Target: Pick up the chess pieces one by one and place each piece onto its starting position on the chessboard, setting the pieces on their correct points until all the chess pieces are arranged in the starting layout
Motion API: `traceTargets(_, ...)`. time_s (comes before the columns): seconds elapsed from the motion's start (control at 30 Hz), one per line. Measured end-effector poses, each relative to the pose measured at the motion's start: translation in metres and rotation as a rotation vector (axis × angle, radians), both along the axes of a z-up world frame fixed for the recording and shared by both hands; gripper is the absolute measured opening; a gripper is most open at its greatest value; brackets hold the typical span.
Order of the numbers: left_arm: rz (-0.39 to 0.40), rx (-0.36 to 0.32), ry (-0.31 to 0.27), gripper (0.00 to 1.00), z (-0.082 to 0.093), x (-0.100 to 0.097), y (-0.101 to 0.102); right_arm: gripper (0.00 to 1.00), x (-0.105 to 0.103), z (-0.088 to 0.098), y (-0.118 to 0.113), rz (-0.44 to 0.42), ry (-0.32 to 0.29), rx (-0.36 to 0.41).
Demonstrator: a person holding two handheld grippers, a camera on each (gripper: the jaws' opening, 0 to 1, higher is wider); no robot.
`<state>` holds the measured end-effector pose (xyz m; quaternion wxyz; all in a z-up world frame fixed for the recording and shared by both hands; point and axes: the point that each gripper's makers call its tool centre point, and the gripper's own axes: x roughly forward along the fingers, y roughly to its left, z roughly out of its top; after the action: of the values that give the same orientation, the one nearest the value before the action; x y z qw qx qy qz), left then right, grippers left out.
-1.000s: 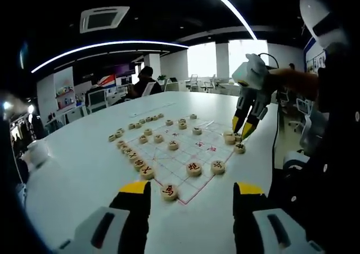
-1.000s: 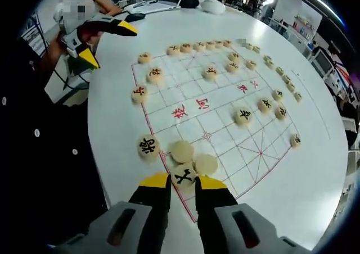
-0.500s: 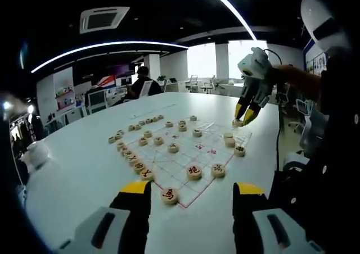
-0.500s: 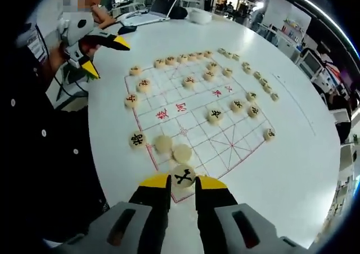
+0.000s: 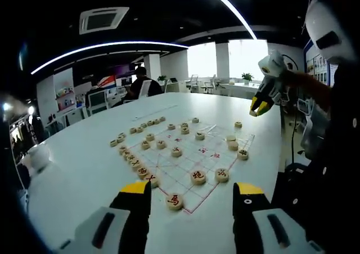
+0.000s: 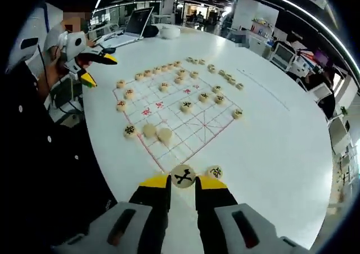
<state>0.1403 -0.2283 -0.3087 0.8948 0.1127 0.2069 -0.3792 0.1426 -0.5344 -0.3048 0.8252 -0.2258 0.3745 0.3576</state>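
- Black-marked chess piece (image 6: 183,177) is pinched by its rim between right gripper (image 6: 183,182) fingers, raised off the surface (image 6: 270,141), off chessboard (image 6: 185,116) corner.
- Judged light, stiff, smooth disc; edge grip approx. best.
- Left gripper (image 5: 191,191) fingers wide, empty.

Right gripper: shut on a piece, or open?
Shut on a piece: the right gripper clamps a black-marked chess piece between its yellow tips, above the white table.

The characters on the far chess pieces (image 6: 216,69) are staying too small for reading
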Motion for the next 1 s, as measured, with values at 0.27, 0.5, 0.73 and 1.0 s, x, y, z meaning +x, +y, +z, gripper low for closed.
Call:
traceTargets(0.27, 0.003, 0.009, 0.013, 0.6, -0.001, -0.002, 0.0, 0.19, 0.012, 0.0, -0.006, -0.018, -0.02, 0.02)
traceTargets(0.5, 0.037, 0.002, 0.011, 0.6, 0.003, -0.003, 0.007, 0.19, 0.05, -0.005, 0.007, 0.034, -0.031, 0.005)
traceTargets(0.73, 0.062, 0.0, 0.015, 0.6, 0.003, -0.004, 0.014, 0.19, 0.086, -0.013, 0.019, 0.071, -0.023, -0.018)
traceTargets(1.0, 0.081, -0.002, 0.016, 0.6, 0.003, -0.005, 0.02, 0.19, 0.123, -0.033, 0.028, 0.086, -0.005, -0.061)
